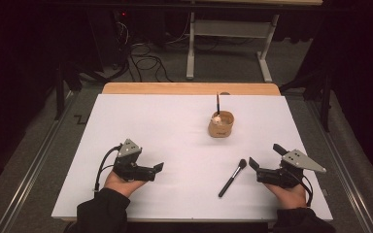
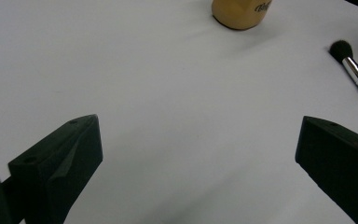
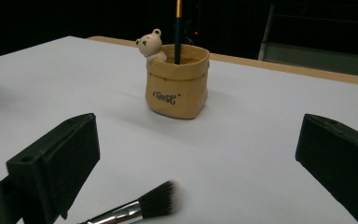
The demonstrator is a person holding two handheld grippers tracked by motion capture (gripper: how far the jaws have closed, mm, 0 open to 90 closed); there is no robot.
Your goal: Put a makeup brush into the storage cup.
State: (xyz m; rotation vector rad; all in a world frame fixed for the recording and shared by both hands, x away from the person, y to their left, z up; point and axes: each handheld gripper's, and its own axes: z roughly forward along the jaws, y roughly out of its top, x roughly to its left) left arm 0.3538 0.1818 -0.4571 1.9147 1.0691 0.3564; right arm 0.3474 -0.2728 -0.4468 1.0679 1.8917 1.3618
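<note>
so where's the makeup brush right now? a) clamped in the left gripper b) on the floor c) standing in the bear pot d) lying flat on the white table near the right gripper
d: the makeup brush lies flat on the white table, just beside the open right gripper, apart from the bear pot, which already holds a different upright brush.

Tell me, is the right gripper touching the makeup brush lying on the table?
Apart. In the high view, white table shows between the right gripper and the makeup brush; its open fingers hold nothing.
</note>
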